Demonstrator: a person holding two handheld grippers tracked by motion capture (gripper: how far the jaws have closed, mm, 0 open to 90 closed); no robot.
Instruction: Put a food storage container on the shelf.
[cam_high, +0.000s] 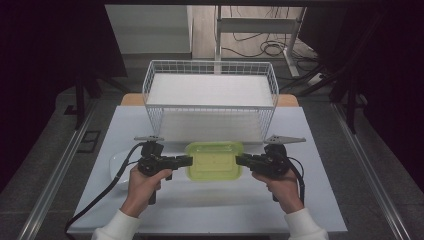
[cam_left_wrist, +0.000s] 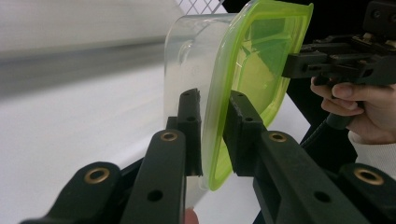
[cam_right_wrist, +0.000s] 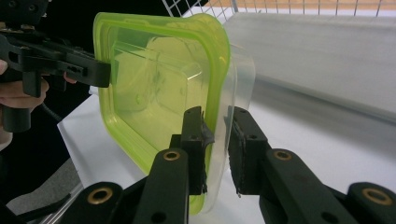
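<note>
1. The container (cam_high: 214, 160), a clear rectangular tub with a translucent green lid (cam_left_wrist: 252, 70), was held between the two grippers over the near middle of the white table (cam_high: 310, 200), just in front of the wire basket (cam_high: 210, 97).
2. In the high view the lid faced up and the container sat level between the hands.
3. The left gripper (cam_high: 186, 160) clamped the left edge of the container. In the left gripper view its jaws were pressed onto the rim, one pad on the clear tub wall and the other on the green lid.
4. The right gripper (cam_high: 241, 160) clamped the right edge in the same manner. In the right gripper view its jaws pinched the rim, one pad over the lid and one against the clear wall.
5. Each gripper was carried by a hand in a white sleeve (cam_high: 117, 226) entering from the near edge; a black cable (cam_high: 107, 187) trailed from the left gripper toward the near left.
6. The wire basket, white and open-topped, stood at the far middle of the table with a white liner on its floor.
7. No brand, label or readable writing could be made out on the container, lid, basket or grippers.
8. Beyond the table lay a grey floor with loose cables (cam_high: 260, 47) and a white frame leg (cam_high: 218, 40).
</note>
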